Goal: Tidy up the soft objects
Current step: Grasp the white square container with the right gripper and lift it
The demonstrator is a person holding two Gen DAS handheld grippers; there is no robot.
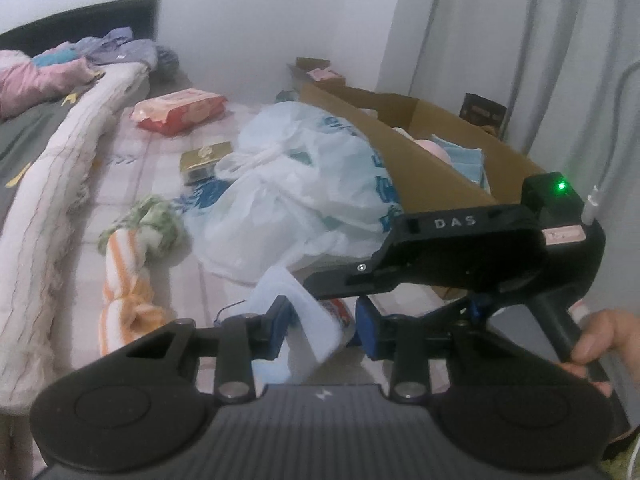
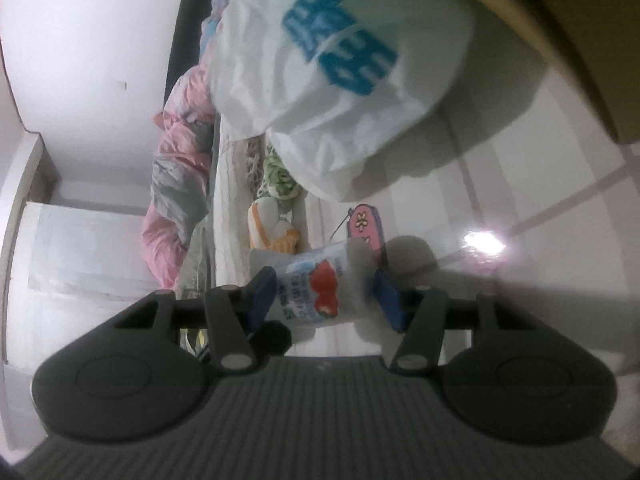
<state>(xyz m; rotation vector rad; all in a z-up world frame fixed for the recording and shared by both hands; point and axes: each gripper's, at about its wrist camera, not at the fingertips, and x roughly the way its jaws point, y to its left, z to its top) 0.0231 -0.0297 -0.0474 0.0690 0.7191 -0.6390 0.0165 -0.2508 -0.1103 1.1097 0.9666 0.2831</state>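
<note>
A pale tiled floor [image 1: 168, 152] beside a low bed carries the clutter. The right tool [image 2: 324, 284] has its blue fingers set on either side of a small white soft pack printed with red strawberries [image 2: 316, 284], apparently touching its sides. The left tool [image 1: 322, 326] stands open just behind, with the same pack's pale end between its fingers but no clear grip. The brown cardboard box [image 1: 404, 148] lies ahead and to the right, past the white plastic bag with blue print [image 1: 296, 184]. The right hand is better placed to carry the pack there.
</note>
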